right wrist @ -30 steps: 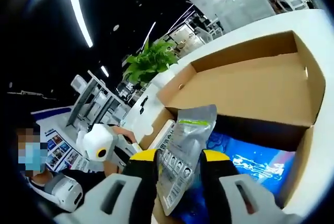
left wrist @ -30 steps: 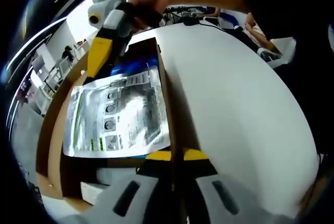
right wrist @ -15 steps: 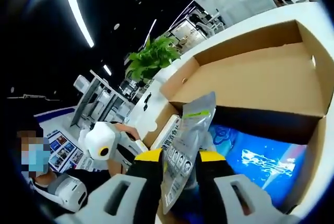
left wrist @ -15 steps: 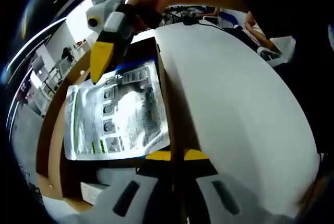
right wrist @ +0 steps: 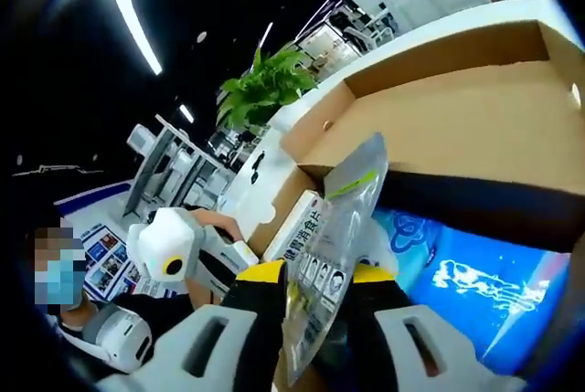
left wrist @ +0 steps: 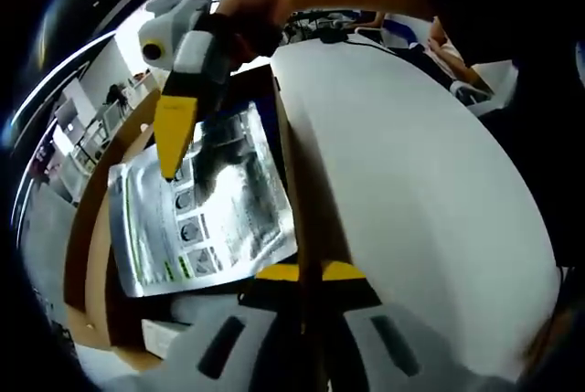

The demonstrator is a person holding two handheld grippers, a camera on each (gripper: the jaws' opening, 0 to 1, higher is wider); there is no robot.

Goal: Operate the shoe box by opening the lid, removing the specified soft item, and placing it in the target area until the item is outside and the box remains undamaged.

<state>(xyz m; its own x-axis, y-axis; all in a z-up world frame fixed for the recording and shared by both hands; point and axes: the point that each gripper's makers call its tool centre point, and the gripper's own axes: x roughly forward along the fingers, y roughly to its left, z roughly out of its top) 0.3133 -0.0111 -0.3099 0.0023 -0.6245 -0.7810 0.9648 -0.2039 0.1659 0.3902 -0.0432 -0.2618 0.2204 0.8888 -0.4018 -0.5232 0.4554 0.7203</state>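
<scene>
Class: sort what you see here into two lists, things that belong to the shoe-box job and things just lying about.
Job:
shoe box
silver pouch
right gripper, shut on the pouch
left gripper, at the box wall

Lying about:
plant
white table
blue item in box

Right gripper point(right wrist: 318, 284) fingers point(right wrist: 267, 274) pinch the silver pouch point(right wrist: 337, 227) above the open shoe box point(right wrist: 439, 127)

Silver pouch point(left wrist: 196, 205), brown box point(right wrist: 475, 127)
</scene>
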